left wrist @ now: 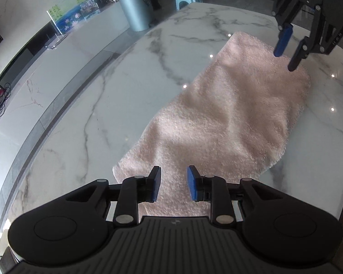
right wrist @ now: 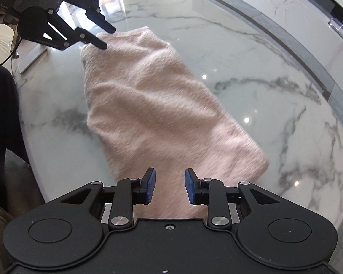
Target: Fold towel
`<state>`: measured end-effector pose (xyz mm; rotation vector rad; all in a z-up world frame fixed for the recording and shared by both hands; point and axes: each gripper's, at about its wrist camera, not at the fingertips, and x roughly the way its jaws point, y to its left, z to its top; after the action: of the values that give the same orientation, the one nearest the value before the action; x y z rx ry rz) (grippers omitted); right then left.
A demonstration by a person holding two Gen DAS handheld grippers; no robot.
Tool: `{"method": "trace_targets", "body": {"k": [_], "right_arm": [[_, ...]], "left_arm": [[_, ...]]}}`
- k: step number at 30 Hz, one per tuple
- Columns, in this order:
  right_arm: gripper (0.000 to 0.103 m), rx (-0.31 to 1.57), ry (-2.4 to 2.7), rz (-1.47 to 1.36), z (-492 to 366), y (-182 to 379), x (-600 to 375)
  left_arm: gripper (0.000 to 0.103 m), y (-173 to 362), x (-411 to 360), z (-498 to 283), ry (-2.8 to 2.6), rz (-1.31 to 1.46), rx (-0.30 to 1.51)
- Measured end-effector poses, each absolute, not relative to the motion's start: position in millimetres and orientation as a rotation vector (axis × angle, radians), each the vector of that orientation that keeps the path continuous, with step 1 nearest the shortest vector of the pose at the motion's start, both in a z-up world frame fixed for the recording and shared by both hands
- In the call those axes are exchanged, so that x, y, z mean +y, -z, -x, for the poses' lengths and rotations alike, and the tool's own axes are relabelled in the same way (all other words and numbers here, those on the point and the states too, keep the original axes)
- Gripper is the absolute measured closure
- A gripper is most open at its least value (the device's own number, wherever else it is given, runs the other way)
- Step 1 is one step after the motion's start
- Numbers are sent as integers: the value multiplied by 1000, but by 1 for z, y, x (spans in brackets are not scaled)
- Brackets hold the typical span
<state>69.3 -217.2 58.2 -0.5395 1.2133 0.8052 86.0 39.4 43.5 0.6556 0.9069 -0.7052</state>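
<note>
Marble table, pink towel lying folded in a long strip. Left gripper and right gripper hover over opposite ends, jaws parted, empty. Likely between folds; next, pinch one end.

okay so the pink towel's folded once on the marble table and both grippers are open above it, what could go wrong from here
1. The towel lies rumpled, with a ridge across its middle; another fold now could trap that wrinkle.
2. The left gripper and right gripper hang open over opposite ends, holding nothing; a shallow pinch might catch only the top layer.
3. The marble table looks glossy, so the towel may slide.
</note>
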Motion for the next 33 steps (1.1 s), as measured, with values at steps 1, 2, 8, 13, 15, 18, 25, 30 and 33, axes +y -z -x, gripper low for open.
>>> {"method": "trace_targets", "body": {"k": [1,2,8,13,15,18,25,30,33], "right_arm": [[76,1223,-790,520,-65,-52,-219],[76,1231,-775,501,-61,-46,-220],[81,1253,-689,463,-67,-20,-227],[84,1217,-613,515,-83,-14,-236],[84,1224,-613,498,-92,-14,-241],[84,1239,-619,473,-101,-13,-245],[84,1207,-597,421,-95,-12,-252],[73,1179,-563,343,-87,-15,-257],[42,1156,-553,310,-80,-22,-258]], "left_arm": [[79,-41,41,-85,696,-642,911],[79,-39,41,-84,688,-634,915],[79,-20,35,-89,667,-570,948],[79,-5,29,-83,669,-538,964],[77,0,24,-80,630,-550,945],[77,3,22,-81,553,-508,928],[76,4,25,-86,489,-459,908],[76,-1,32,-81,430,-383,906],[73,-11,35,-74,387,-337,896]]}}
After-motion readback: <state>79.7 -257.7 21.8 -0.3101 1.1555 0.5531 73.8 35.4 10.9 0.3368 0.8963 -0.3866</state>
